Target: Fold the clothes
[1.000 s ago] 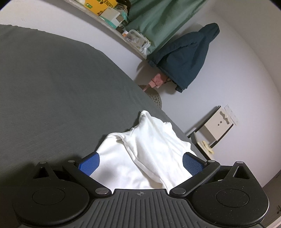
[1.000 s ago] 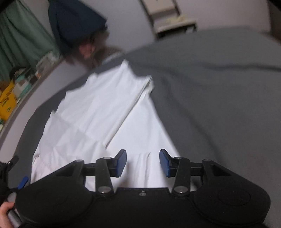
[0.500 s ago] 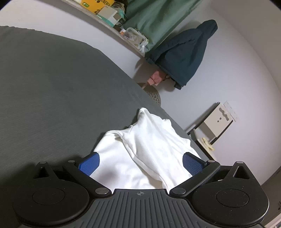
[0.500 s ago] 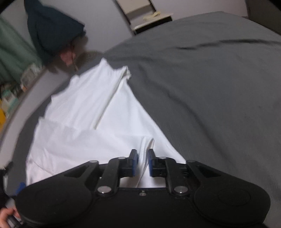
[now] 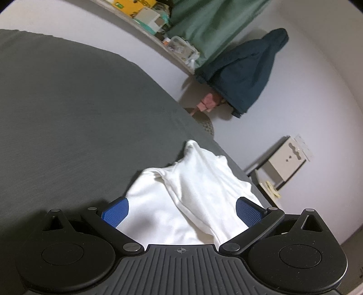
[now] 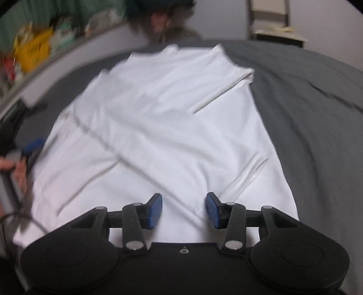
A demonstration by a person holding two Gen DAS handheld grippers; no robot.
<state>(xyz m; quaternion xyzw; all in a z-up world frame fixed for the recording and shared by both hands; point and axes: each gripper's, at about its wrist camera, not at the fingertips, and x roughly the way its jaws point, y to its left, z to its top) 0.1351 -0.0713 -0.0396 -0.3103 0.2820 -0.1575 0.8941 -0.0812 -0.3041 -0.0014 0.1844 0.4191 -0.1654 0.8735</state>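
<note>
A white shirt (image 6: pixel 163 118) lies partly folded on the grey bedcover (image 6: pixel 317 118), with a sleeve fold across its middle. My right gripper (image 6: pixel 184 211) hovers over the shirt's near hem. Its jaws are opening, with only flat cloth below them and nothing pinched. In the left wrist view the same shirt (image 5: pixel 195 188) runs away between the wide-open fingers of my left gripper (image 5: pixel 181 213), whose blue pads (image 5: pixel 115 213) do not press on it. That left gripper's blue pad (image 6: pixel 34 145) and a hand (image 6: pixel 13 168) show at the left edge of the right wrist view.
The grey bedcover (image 5: pixel 79 113) spreads wide to the left. Beyond the bed are a pale wall, a cluttered shelf (image 5: pixel 145 15), a green curtain (image 5: pixel 204 27), a hanging dark blue jacket (image 5: pixel 245 70) and a small side table (image 5: pixel 272 181).
The right gripper's jaws, nearly shut on a ridge of shirt cloth half a second ago, have parted and let it go. That gripper has rolled and swung across the shirt. The left has stayed put.
</note>
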